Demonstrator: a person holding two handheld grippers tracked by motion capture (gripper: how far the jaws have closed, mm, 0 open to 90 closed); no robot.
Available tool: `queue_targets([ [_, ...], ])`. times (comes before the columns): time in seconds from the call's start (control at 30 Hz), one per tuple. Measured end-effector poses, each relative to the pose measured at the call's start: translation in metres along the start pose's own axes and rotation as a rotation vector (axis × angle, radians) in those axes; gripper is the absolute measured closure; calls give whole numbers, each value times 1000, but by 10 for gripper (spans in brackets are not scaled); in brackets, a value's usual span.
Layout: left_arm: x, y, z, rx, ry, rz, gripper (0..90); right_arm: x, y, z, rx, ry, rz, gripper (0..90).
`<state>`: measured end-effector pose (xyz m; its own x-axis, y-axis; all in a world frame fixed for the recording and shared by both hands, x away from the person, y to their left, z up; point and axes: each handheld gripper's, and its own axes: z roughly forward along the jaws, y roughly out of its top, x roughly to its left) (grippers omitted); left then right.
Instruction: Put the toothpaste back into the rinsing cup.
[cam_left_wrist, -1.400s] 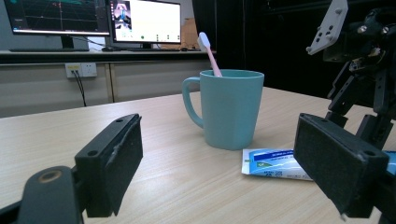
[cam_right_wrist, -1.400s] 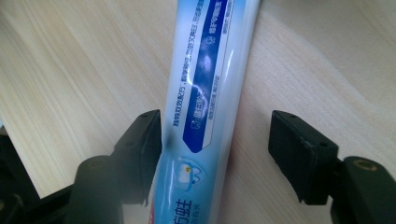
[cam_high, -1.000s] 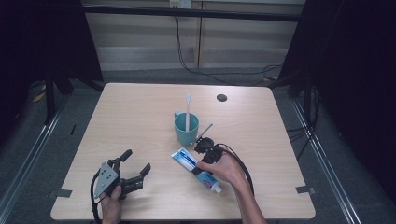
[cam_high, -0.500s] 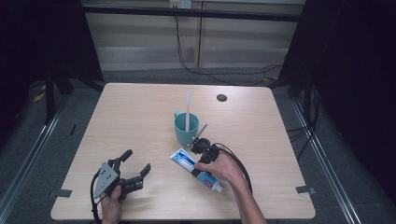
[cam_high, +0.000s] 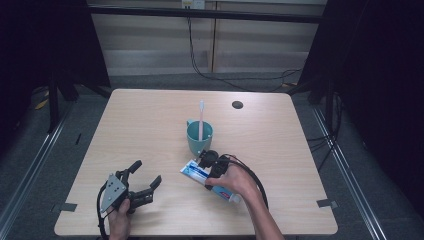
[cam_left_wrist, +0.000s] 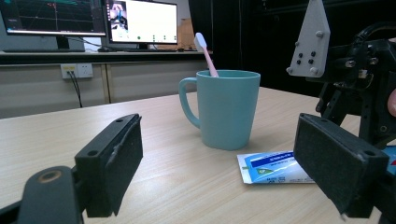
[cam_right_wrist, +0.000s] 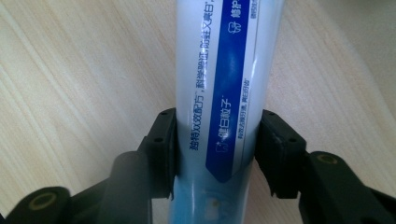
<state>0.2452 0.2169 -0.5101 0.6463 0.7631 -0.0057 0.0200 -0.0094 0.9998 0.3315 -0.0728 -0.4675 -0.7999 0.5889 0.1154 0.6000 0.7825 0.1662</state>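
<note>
Gripping: right gripper (cam_right_wrist: 215, 154) straddles the toothpaste tube (cam_right_wrist: 224, 84) across its width, both pads pressed against its sides, pinching it where it lies flat on the wooden table (cam_high: 140, 130).
Location: tube just in front of the teal mug (cam_high: 199, 138), near the table's middle.
Waiting: left gripper (cam_high: 145, 184) rests spread wide, holding nothing, well apart.
Materials: glossy soft plastic tube; smooth mug with a pink toothbrush (cam_left_wrist: 206, 47) leaning upright inside; pale grained tabletop.
</note>
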Motion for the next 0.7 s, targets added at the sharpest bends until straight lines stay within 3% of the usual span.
queue_targets([
  [0.3,0,0,0,-4,1,-7,158,-6,-6,-4,-40,45,40,689],
  [0.43,0,0,0,-5,-3,-6,157,-6,-7,-6,-53,53,48,709],
  [0.7,-1,0,0,-6,-2,-9,157,-8,-17,-9,-129,105,61,718],
])
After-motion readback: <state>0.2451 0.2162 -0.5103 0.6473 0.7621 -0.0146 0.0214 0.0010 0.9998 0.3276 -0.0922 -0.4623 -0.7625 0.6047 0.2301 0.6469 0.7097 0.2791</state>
